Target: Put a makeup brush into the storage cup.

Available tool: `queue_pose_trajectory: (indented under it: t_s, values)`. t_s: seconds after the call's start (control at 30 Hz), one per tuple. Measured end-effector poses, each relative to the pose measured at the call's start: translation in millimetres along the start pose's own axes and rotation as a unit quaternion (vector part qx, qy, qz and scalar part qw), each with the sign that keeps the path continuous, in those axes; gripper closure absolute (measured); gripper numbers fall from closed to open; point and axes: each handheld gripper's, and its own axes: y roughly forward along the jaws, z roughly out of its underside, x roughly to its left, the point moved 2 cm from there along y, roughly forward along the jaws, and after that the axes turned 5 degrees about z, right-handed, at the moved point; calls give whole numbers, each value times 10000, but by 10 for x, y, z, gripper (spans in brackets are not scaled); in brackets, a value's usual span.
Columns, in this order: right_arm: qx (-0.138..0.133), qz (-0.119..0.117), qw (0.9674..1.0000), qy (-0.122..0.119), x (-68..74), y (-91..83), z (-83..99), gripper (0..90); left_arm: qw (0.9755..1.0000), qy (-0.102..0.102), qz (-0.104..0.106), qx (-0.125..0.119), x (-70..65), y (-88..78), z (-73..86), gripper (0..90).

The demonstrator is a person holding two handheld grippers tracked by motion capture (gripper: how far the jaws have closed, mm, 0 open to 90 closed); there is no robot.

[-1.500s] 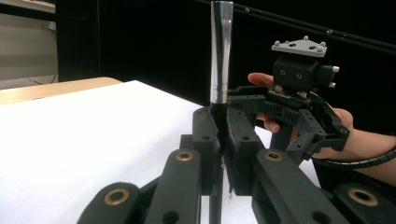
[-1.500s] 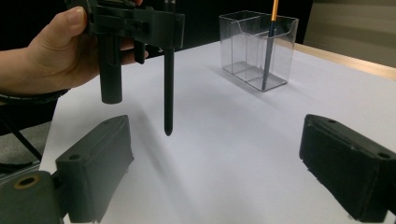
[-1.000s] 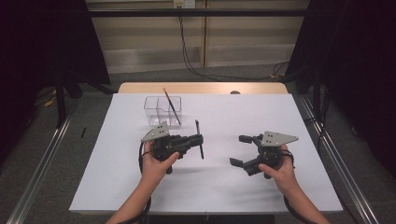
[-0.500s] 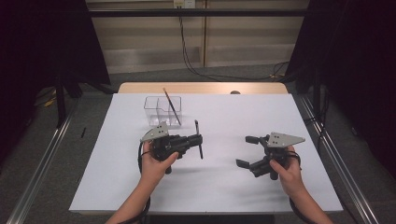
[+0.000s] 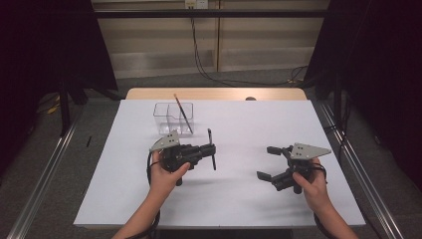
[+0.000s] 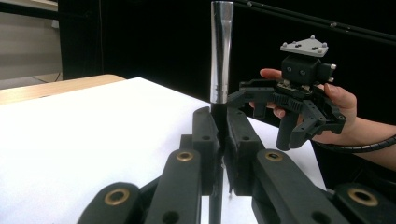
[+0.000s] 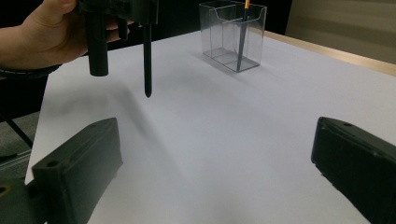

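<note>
Far left on the white table sheet point(image 5: 124, 199): nothing but bare cover, with a wooden table edge point(image 5: 214, 93) showing beyond it at the back.

Left of centre, toward the back: a clear plastic holder point(image 5: 172, 118) with compartments, standing upright on the sheet; one thin dark brush with an orange tip point(image 5: 183, 113) leaning inside it, tip end up.

Just in front of the holder: left gripper point(image 5: 211, 149), held above the sheet in the person's left hand point(image 5: 166, 175), jaws clamped tight on a dark pen-like tool point(image 5: 211, 148). Tool gripped near its middle, standing close to upright, lifted clear of the table, silver metal sleeve point(image 6: 221, 51) on top and dark pointed end point(image 7: 147, 60) hanging downward. Well apart from the holder's rim, not inside it.

Centre: open white sheet between the two grippers.

Right: right gripper point(image 5: 270, 162), held in the person's right hand point(image 5: 311, 181), low over the sheet, pointed toward the left gripper. Jaws spread wide, nothing between them, bare sheet visible in the gap. Grey three-cornered plate point(image 5: 309, 150) on top.
</note>
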Motion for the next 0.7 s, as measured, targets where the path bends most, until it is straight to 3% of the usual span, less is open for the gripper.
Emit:
queue_pose_trajectory:
  t_s: [0.7]
  values:
    - [71,148,9999,-30,-47,-148,48,11,10000,7,-36,-16,4,-37,-14,837]
